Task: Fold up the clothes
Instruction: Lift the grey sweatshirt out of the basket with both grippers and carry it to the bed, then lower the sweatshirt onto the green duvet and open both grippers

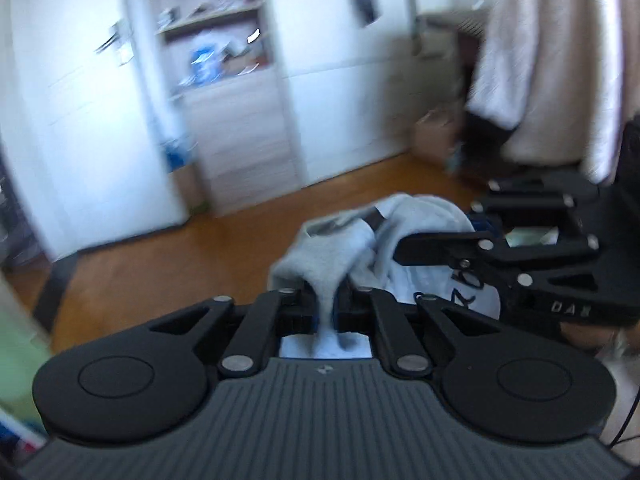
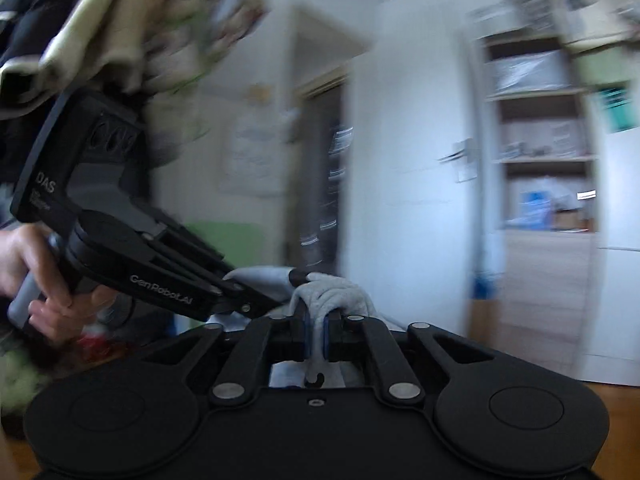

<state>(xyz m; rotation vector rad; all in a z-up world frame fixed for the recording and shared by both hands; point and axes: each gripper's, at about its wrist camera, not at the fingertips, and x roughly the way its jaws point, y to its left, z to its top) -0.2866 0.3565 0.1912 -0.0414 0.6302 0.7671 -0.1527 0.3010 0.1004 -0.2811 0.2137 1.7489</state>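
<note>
We see the left hand-held gripper point(image 1: 325, 312) pinched tight on a fold of the grey garment point(image 1: 340, 248), held up above the wood floor point(image 1: 160, 264). The right hand-held gripper point(image 2: 316, 334) clamps another fold close beside it.

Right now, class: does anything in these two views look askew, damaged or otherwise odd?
Nothing looks damaged or spilled. The light grey garment is bunched and rumpled, not flat, pinched by both the left gripper and the right gripper. Both views are motion-blurred.

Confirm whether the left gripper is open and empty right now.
No: the left gripper is shut on a fold of the light grey garment, pinched between its fingers.
</note>
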